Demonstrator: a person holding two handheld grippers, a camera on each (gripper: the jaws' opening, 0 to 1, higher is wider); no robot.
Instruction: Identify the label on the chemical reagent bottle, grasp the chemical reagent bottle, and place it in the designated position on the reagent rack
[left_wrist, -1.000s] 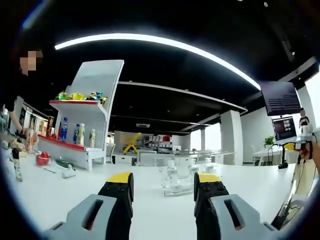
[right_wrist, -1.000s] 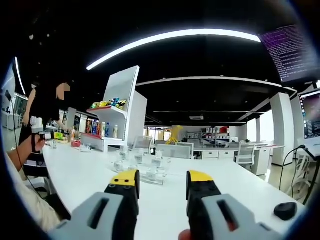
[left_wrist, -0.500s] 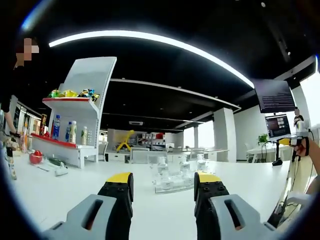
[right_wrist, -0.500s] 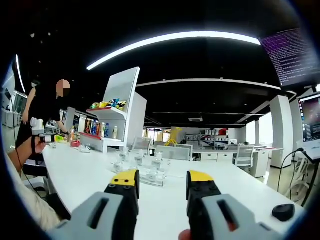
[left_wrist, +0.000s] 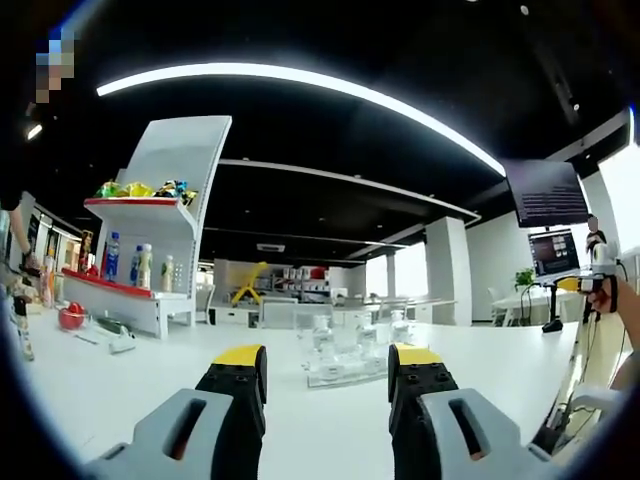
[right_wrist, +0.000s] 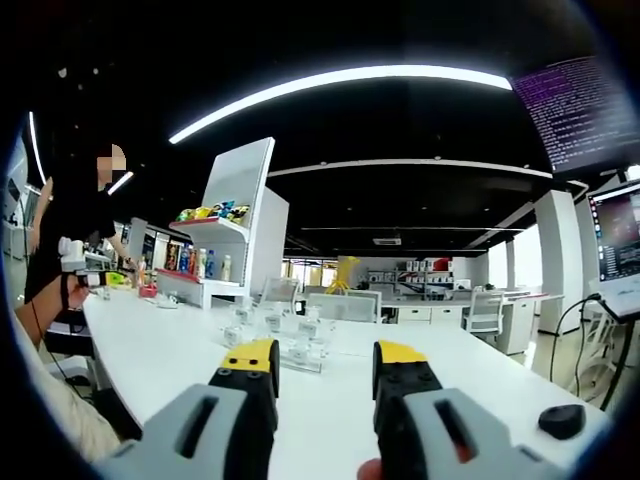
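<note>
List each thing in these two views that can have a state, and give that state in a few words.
Left hand-held gripper: open, holding nothing.
Right hand-held gripper: open, holding nothing.
Clear glass reagent bottles: upright in the rack.
Clear plastic reagent rack: resting on the white table.
Wall monitor: on, showing text.
White display shelf: stocked with bottles.

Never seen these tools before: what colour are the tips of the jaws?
Yellow tips on black jaws, clearest in the left gripper view on the left gripper.

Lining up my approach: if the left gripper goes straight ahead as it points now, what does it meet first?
Probably the clear reagent rack with small reagent bottles, framed between the open left gripper jaws. Bare white table lies before it; depth is uncertain.
</note>
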